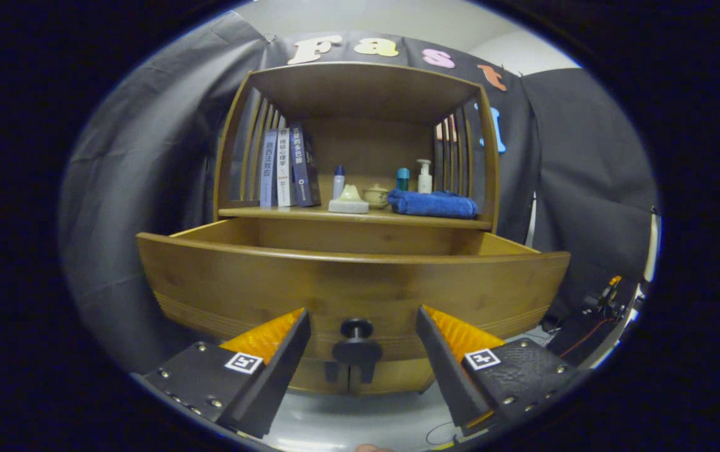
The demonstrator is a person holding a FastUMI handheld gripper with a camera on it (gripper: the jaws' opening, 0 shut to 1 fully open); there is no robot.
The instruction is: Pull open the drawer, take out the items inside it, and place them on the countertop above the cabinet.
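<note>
The wooden drawer [353, 279] stands pulled open beneath the tabletop [309, 215], its dark round knob [356, 329] facing forward.

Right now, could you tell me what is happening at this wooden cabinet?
A person is working a hand-held gripper at the wooden cabinet's drawer, which stands pulled out. The fingers are spread apart on either side of the round dark knob without touching it. From this low angle the drawer's inside is hidden. On the countertop above lie a folded blue towel, three upright books and some small bottles.
</note>
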